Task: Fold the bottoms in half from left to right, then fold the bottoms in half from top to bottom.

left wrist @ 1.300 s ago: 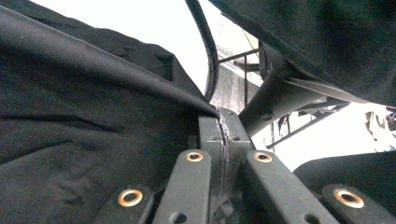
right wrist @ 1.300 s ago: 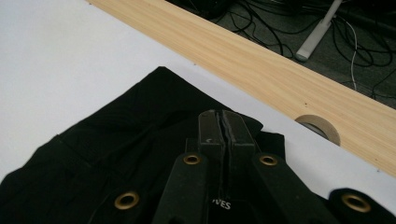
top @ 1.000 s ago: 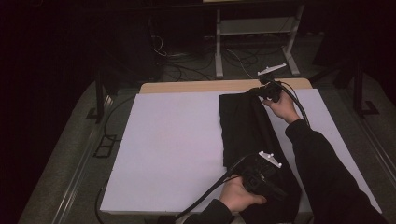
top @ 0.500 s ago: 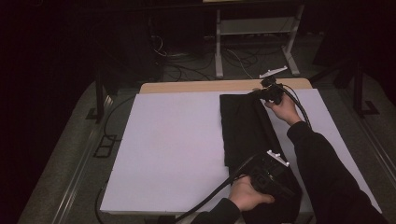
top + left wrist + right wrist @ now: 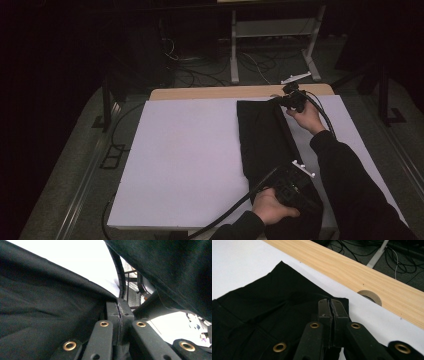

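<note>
Folding a black garment (image 5: 265,142) on the right of the white table cover (image 5: 185,165): left gripper (image 5: 117,315) and right gripper (image 5: 332,308), jaws closed, pinch near and far edges. Next, probably carrying both edges across together.

No readable txt, labels, brands or nos. anywhere.
</note>
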A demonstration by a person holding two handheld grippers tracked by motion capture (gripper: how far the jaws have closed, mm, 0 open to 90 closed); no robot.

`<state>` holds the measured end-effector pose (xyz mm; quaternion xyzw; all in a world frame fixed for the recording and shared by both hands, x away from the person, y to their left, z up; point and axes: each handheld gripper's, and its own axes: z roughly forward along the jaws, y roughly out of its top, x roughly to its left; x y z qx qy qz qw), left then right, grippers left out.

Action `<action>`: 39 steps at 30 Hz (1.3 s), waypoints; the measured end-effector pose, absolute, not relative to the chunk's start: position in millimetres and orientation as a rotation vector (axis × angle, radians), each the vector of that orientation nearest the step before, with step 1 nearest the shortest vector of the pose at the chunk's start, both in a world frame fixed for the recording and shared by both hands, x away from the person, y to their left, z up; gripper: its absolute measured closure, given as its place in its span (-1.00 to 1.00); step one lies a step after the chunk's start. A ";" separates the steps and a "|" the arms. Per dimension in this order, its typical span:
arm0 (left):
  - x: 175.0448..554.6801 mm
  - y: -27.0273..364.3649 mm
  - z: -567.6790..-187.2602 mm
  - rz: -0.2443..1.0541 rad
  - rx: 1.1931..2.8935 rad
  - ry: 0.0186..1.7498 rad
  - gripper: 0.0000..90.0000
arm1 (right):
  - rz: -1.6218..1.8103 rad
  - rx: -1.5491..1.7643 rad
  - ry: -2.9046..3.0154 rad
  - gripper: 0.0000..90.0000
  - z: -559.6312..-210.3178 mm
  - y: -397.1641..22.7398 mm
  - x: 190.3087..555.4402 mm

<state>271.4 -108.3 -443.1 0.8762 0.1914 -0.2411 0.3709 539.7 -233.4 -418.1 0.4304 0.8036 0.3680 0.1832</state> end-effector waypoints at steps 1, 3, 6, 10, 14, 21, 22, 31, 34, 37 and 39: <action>271.8 -110.2 -443.9 -0.616 2.251 0.493 0.97 | 1.033 1.212 2.269 0.93 -419.0 -233.8 539.8; 271.9 -113.7 -445.4 -0.612 2.255 0.495 0.97 | 1.035 1.214 2.271 0.92 -420.3 -234.7 539.9; 272.8 -116.9 -447.4 -0.612 2.259 0.494 0.97 | 1.036 1.220 2.271 0.93 -422.1 -235.7 540.1; 272.6 -117.6 -448.6 -0.607 2.259 0.491 0.96 | 1.024 1.221 2.279 0.92 -425.5 -237.2 540.4; 271.4 -117.2 -448.1 -0.607 2.263 0.459 0.82 | 1.046 1.255 2.284 0.85 -427.9 -240.2 539.0; 263.4 -110.7 -444.1 -0.526 2.260 0.371 0.40 | 1.057 1.305 2.255 0.38 -426.2 -250.4 529.2; 262.6 -109.0 -443.6 -0.517 2.249 0.376 0.31 | 1.073 1.320 2.246 0.29 -424.6 -252.8 527.7; 261.5 -84.6 -432.1 -0.374 2.110 0.413 -0.39 | 1.165 1.386 2.224 -0.56 -415.4 -268.6 507.7; 261.4 -72.6 -427.8 -0.336 2.076 0.405 -0.55 | 1.176 1.366 2.230 -0.72 -413.5 -271.0 499.9; 263.1 -62.1 -423.5 -0.297 2.052 0.421 -0.65 | 1.216 1.376 2.207 -0.84 -410.8 -273.0 493.8; 265.6 -55.8 -420.5 -0.286 2.044 0.423 -0.70 | 1.232 1.367 2.215 -0.96 -408.4 -273.2 490.5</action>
